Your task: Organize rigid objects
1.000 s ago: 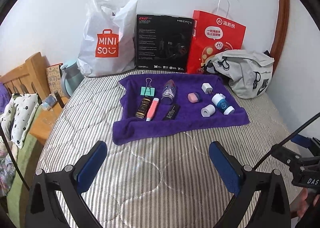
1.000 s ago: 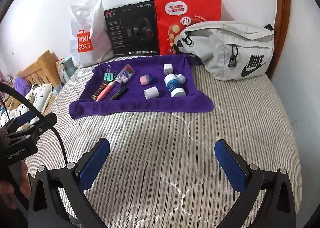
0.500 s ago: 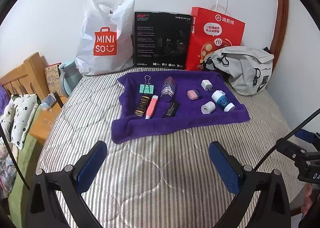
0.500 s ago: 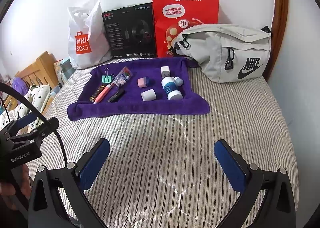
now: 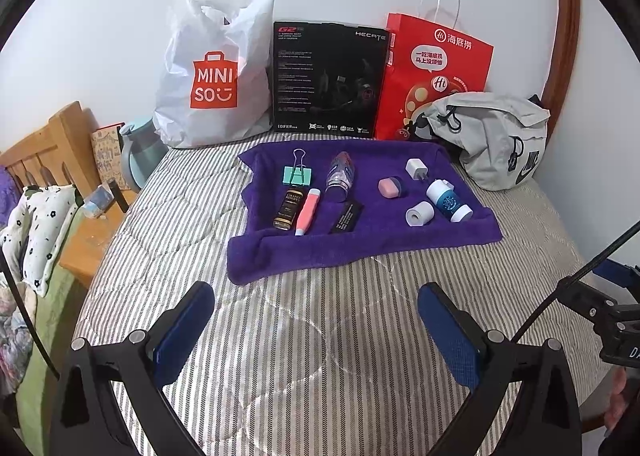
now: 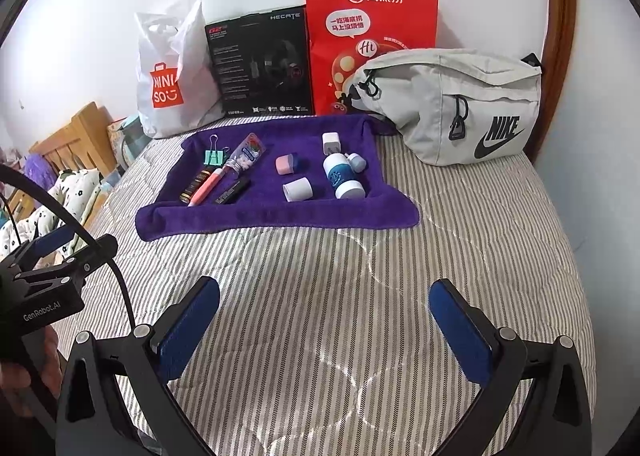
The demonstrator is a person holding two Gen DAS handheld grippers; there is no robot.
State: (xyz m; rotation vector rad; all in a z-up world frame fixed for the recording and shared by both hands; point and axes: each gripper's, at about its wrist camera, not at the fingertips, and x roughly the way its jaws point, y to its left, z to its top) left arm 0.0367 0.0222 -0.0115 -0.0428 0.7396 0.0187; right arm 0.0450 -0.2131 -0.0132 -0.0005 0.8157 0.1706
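Note:
A purple towel (image 5: 372, 244) (image 6: 280, 215) lies on the striped bed and carries small items. On its left are a green binder clip (image 5: 297, 175), a dark little bottle (image 5: 289, 208), a pink pen (image 5: 308, 211), a clear plastic bottle (image 5: 341, 175) and a black flat stick (image 5: 346, 217). On its right are a pink-and-blue eraser (image 5: 389, 187), a white charger (image 5: 416, 168), a white roll (image 5: 418, 213) and a white-and-blue bottle (image 5: 448, 200). My left gripper (image 5: 316, 308) and right gripper (image 6: 324, 306) both hover open over the bedspread, well short of the towel, with nothing between their fingers.
Against the wall stand a white Miniso bag (image 5: 216, 75), a black headset box (image 5: 330, 77) and a red paper bag (image 5: 436, 71). A grey Nike pouch (image 6: 460, 103) lies at the back right. A wooden headboard (image 5: 52, 147) and nightstand are at the left.
Both grippers have drawn back and tilted a little, so the towel and the bags sit slightly farther off in both views. No item on the towel has moved. Both stay open.

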